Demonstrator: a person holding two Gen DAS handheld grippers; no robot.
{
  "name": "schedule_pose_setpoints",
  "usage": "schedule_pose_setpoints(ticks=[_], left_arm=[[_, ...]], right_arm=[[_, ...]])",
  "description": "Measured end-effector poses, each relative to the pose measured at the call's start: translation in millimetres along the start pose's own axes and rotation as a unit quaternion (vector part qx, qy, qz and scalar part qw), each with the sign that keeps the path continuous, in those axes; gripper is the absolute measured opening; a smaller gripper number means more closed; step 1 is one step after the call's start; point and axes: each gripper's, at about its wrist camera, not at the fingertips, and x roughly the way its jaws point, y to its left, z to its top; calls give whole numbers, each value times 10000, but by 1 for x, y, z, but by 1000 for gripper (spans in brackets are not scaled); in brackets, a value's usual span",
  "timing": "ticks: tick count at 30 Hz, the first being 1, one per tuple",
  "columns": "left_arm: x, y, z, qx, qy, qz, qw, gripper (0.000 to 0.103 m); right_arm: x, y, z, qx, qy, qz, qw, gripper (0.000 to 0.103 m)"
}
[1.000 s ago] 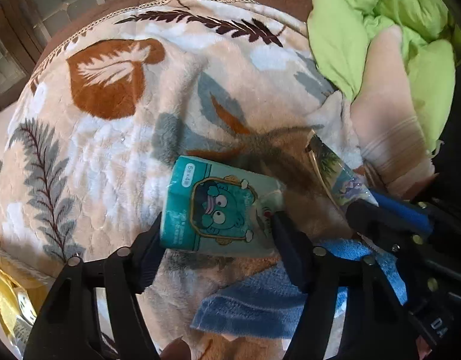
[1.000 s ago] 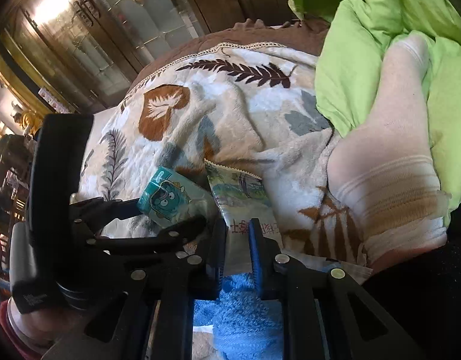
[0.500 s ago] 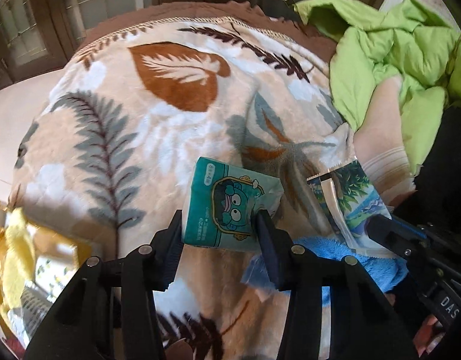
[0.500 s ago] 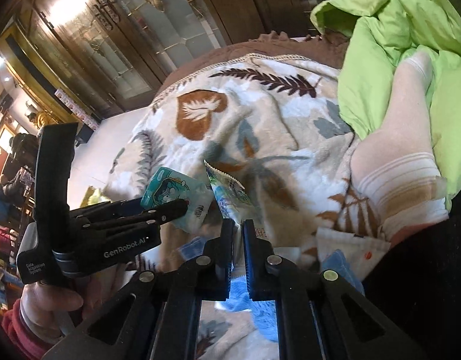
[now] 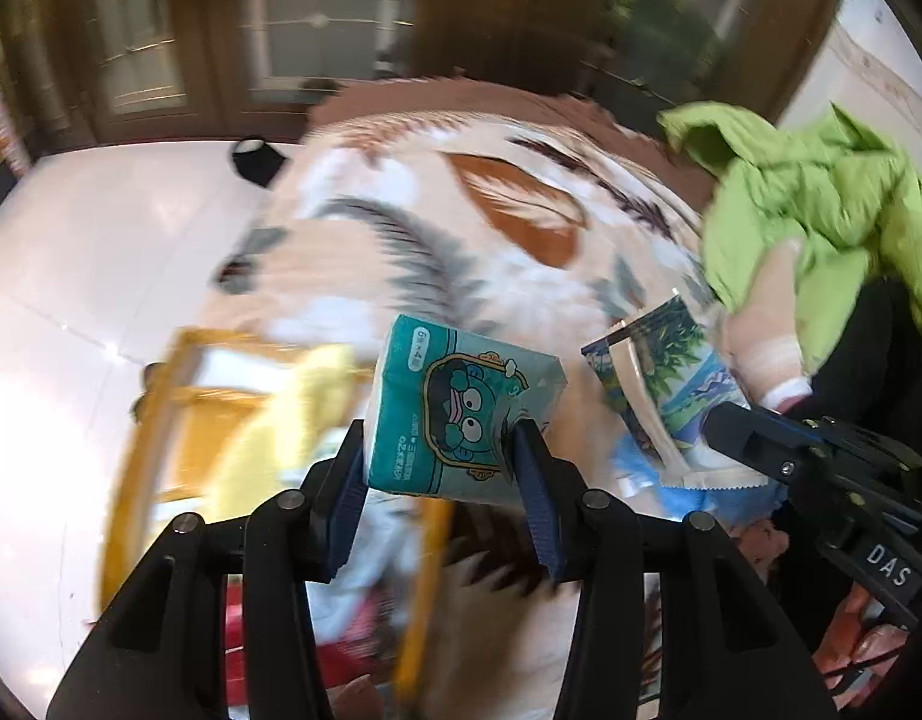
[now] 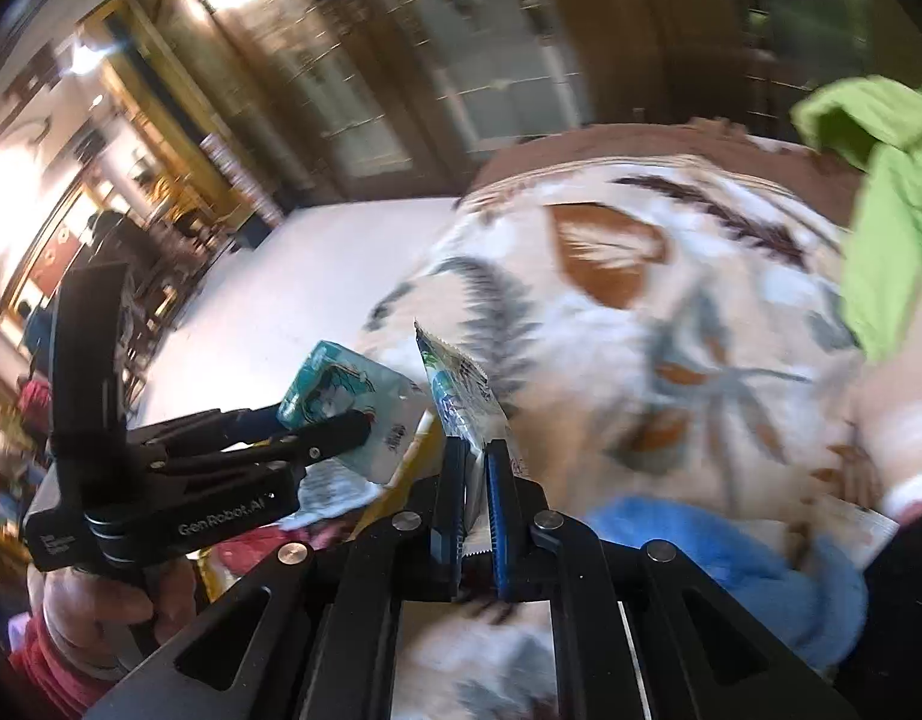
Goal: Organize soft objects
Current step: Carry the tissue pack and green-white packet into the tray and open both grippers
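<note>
Both views are motion-blurred; the yellow-framed basket (image 5: pixel 161 414) at lower left and its contents (pale yellow, white and red soft items) cannot be made out clearly. The left gripper (image 5: pixel 440 468) is clamped on a teal tissue pack (image 5: pixel 461 408), a soft plastic-wrapped block with a cartoon face, held in the air over the basket's edge. The right gripper (image 6: pixel 474 498) is closed tight on the lower end of a flat foil sachet (image 6: pixel 461 399) with serrated edges, upright between the pads. Beneath lies a plush leaf-print blanket (image 5: pixel 491 228). A blue terry towel (image 6: pixel 731 564) lies just under the right gripper, partly hidden. A crumpled green jacket (image 5: pixel 821 198) sits at right, cut off by the frame.
</note>
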Motion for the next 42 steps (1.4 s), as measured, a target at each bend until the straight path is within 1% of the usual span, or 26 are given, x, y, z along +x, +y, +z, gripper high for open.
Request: schedule_pose_setpoints(ticks=[3,5,7,11,14,15,16,17,18,19,20,22,24,28,32,38,42], left_arm=[[-10,36,-8,-216,29,146,9997,45],[-11,54,-13,-356,57,207,9991,45],[-10,73,-21,-472,151,238,9985,45],[-2,101,-34,-686,317,223,9969,45],[6,111,-41,-717,453,257,9961,47],[9,113,-43,-693,479,276,9961,49],[11,114,-46,-664,494,312,9961,51],[13,115,-48,-653,510,336,9960,59],[14,117,-51,-661,523,353,9958,70],[15,120,-53,-686,502,394,9956,75],[14,122,-56,-716,470,428,9954,82],[12,126,-60,-782,397,426,9952,84],[8,126,-62,-817,336,472,9950,84],[-7,119,-67,-804,63,596,9950,84],[-27,102,-73,-657,-336,827,9938,84],[-50,75,-77,-539,-677,694,9938,84],[-58,49,-80,-267,-840,746,9933,84]], right_arm=[[23,33,5,-270,150,72,9995,7],[38,53,7,-477,236,39,9986,7],[56,74,7,-726,312,-80,9968,7],[93,102,4,-1058,590,-228,9924,7],[116,119,-6,-1438,724,-545,9854,8],[124,122,-10,-1466,831,-544,9842,10],[129,123,-14,-1442,936,-455,9841,16],[130,123,-16,-1394,984,-355,9847,20],[130,121,-19,-1294,988,-238,9864,21],[128,118,-19,-1191,973,-161,9880,23],[125,113,-20,-1022,995,-11,9898,30],[117,103,-20,-673,1002,245,9924,37],[104,97,-20,-510,908,335,9940,37],[77,92,-26,-465,669,400,9959,37],[54,83,-34,-350,531,443,9970,37],[15,66,-49,-144,222,461,9986,38],[-15,51,-57,-5,2,453,9990,39]])
